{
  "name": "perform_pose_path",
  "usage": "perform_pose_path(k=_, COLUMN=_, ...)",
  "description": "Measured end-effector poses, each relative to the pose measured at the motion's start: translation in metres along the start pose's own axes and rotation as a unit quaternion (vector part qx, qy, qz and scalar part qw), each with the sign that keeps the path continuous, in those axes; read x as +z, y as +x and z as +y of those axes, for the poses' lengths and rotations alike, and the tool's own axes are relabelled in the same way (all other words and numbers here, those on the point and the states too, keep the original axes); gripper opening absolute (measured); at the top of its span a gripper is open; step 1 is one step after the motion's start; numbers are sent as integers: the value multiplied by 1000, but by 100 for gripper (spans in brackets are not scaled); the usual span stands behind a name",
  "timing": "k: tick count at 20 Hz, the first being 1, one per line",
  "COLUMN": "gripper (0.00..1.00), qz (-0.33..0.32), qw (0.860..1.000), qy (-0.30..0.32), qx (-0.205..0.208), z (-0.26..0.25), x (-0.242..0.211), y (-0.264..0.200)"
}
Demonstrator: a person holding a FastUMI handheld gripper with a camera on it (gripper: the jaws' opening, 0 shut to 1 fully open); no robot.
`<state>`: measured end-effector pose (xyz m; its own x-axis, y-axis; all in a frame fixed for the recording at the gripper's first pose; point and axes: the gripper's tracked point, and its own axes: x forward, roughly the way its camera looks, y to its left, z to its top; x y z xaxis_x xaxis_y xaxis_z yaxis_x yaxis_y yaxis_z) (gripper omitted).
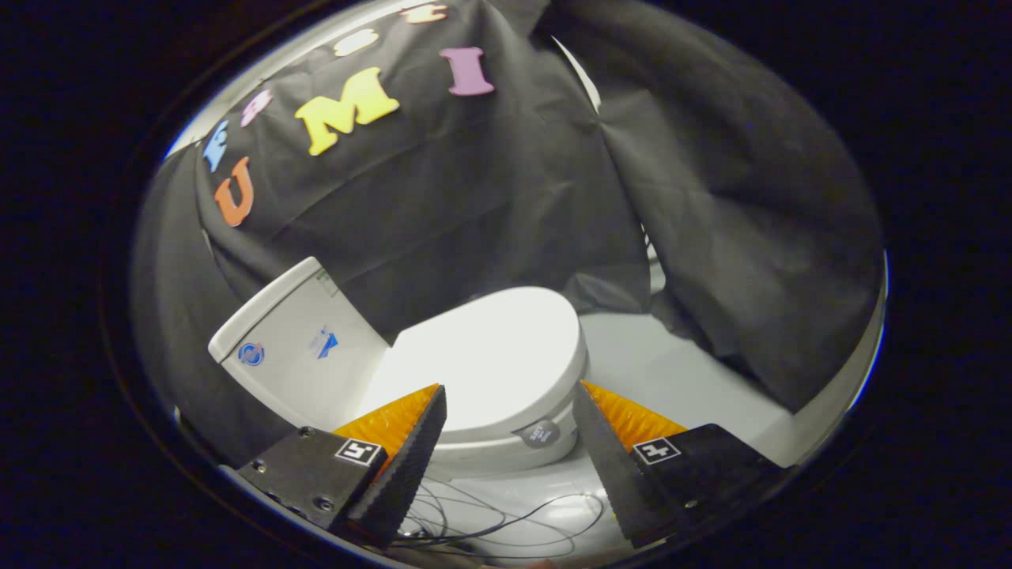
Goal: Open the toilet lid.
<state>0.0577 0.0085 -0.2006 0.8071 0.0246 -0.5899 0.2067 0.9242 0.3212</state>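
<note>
One white toilet lid lying closed, hand-held gripper spread wide before it

My gripper faces a white toilet lid, white tank with blue stickers, thin black cables below.

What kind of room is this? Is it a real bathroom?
Probably a mock-up bathroom in a test booth, not a real one. A white toilet with its lid shut and its tank stands against hanging black cloth, with loose cables on the floor. The gripper hovers, jaws open.
</note>
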Motion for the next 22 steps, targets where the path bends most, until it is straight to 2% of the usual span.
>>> perform_pose_path(k=6, gripper=100, qz=42, qw=993, qy=112, qx=15, z=-10, x=-20, y=35)
perform_pose_path(k=12, gripper=100, qz=85, qw=982, qy=170, qx=8, z=-28, x=-49, y=66)
perform_pose_path(k=22, gripper=97, qz=144, qw=953, qy=267, qx=10, z=-45, x=-89, y=96)
